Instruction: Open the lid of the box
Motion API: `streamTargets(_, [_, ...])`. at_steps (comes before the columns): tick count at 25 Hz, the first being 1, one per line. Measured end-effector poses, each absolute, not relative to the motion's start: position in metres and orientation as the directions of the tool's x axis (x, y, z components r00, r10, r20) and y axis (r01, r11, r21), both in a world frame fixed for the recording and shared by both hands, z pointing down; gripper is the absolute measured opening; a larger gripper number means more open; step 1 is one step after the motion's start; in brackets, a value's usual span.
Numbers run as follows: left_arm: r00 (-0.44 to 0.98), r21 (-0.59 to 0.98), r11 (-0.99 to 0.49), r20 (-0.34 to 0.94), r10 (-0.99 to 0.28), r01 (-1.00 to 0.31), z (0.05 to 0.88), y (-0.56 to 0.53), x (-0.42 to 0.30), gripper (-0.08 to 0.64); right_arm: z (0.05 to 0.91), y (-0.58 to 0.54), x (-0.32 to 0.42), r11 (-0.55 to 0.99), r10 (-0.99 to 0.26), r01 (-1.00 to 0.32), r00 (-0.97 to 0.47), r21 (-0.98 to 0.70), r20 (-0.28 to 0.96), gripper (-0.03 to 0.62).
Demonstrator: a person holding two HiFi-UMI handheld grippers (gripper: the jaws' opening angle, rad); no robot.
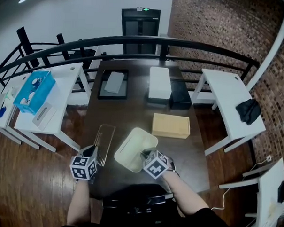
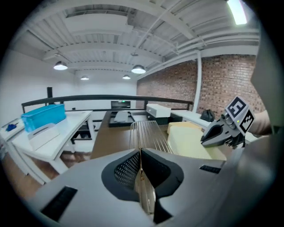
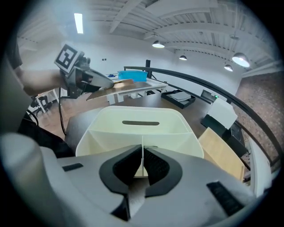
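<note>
A cream plastic box (image 1: 131, 150) stands open on the dark table (image 1: 196, 160), with a divider inside and a slot handle (image 3: 140, 123) in its far wall. Its clear ribbed lid (image 1: 105, 137) is off the box, to the left of it. My left gripper (image 1: 94, 154) is shut on the lid's near edge (image 2: 141, 159). My right gripper (image 1: 144, 156) is shut on the box's thin near wall (image 3: 142, 162). In the left gripper view, the right gripper (image 2: 214, 135) shows beside the box (image 2: 191, 139).
Behind the cream box lie a tan wooden box (image 1: 171, 125), a long white box (image 1: 160, 82), a black box (image 1: 181, 96) and a black tray (image 1: 113, 83). White side tables flank the table, the left one (image 1: 63, 83) holding a blue basket (image 1: 35, 91), the right one (image 1: 229, 105) a black cloth (image 1: 249, 110).
</note>
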State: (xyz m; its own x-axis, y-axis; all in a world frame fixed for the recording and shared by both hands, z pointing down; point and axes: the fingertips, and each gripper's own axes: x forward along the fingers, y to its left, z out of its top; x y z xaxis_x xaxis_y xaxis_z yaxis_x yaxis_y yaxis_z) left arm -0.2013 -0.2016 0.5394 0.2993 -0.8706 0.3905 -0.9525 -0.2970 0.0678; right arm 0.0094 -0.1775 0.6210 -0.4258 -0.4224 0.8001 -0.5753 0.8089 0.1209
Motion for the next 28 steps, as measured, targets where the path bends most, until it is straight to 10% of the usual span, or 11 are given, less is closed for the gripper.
streamTargets(17, [0.107,0.064,-0.086,0.578,-0.809,-0.994,0.702,-0.145,-0.236,0.005,0.627,-0.176,0.016,0.779,-0.489,-0.609,-0.439,0.151,0.754,0.025])
streamTargets(28, [0.085,0.227,-0.031,0.234,-0.969,-0.973,0.573,-0.15,-0.261,0.107,0.611,-0.183,0.015,0.735,-0.544,-0.67,-0.487,0.107,0.683,0.031])
